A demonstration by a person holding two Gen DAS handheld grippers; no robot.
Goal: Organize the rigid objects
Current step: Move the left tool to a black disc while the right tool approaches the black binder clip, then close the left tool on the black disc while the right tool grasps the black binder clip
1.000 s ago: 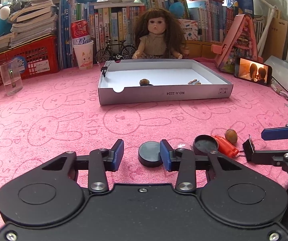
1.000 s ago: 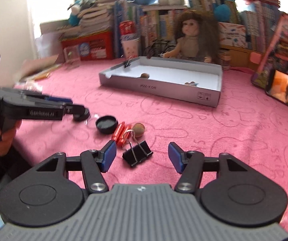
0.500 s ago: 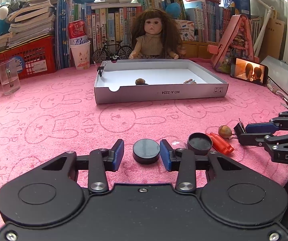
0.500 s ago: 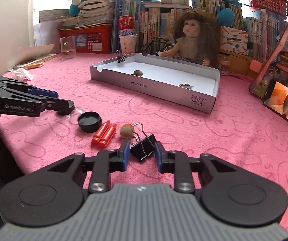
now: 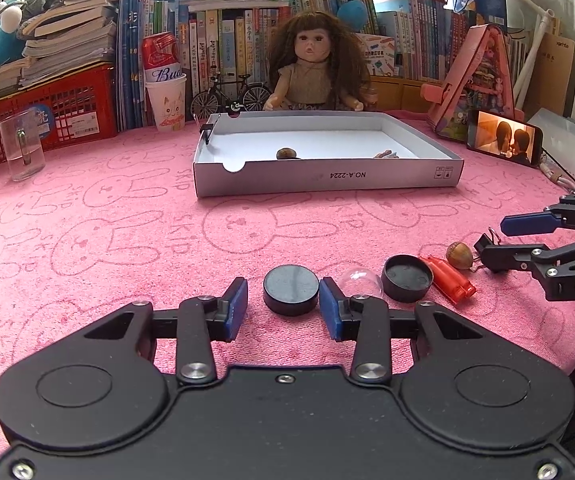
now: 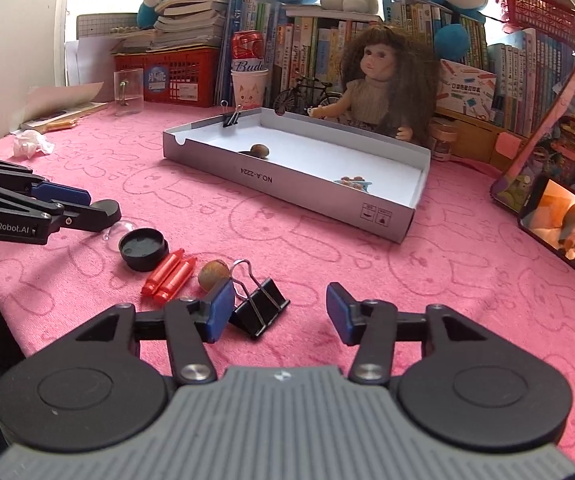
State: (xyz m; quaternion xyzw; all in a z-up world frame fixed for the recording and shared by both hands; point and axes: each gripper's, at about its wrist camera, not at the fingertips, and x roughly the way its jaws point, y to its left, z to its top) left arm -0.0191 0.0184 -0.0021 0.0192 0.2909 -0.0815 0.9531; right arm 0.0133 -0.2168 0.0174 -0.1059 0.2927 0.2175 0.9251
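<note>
- Right gripper (image 6: 279, 314) jaws opening, nothing clamped; black binder clip (image 6: 261, 308) on the cloth between them, against the left pad.
- Left gripper (image 5: 283, 306) unclenched around black disc (image 5: 290, 289), pads just clear.
- Acorn (image 6: 213, 275), red crayons (image 6: 169, 278), black cap (image 6: 143, 249) crowd the clip's left.
- White tray (image 6: 307, 192) well beyond.

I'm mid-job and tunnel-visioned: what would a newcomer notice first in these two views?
Likely the curly-haired brown doll sitting behind the shallow white cardboard tray at the far side of the pink bunny-print cloth. Next, the clutter near the front edge: a black round puck between the left gripper pads, and a black binder clip lying beside the left pad of the right gripper, whose jaws are opening.
</note>
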